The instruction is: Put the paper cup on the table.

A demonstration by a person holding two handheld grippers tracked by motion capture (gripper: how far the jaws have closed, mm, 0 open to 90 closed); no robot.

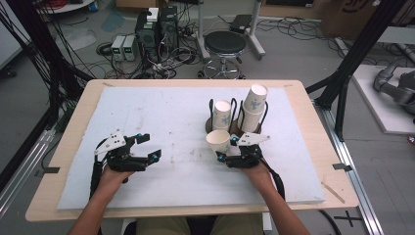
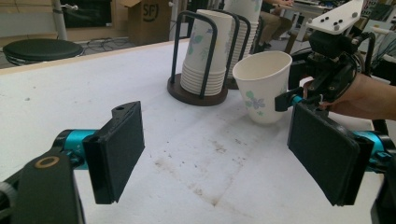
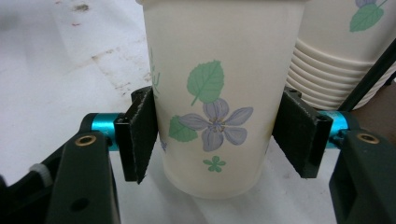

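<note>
High view looks down the table (image 1: 161, 122) — both tongs views share the cup (image 2: 262, 86)

Grey floor strewn with cables (image 1: 161, 56), a black stool (image 1: 224, 45), computer towers (image 1: 156, 28) beyond the table (image 1: 303, 105)

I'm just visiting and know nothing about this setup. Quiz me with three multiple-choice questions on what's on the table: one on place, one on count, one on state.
1. Where is the single paper cup?
A. between the right claw's jaws
B. on the stool
C. in the left claw

2. How many cup stacks sit in the wire holder?
A. one
B. two
C. four

3. The left claw is:
A. shut on a cup
B. open
C. shut

Answers: 1 A, both pads flank the cup. 2 B, two stacks stand side by side. 3 B, its jaws are wide apart.
</note>
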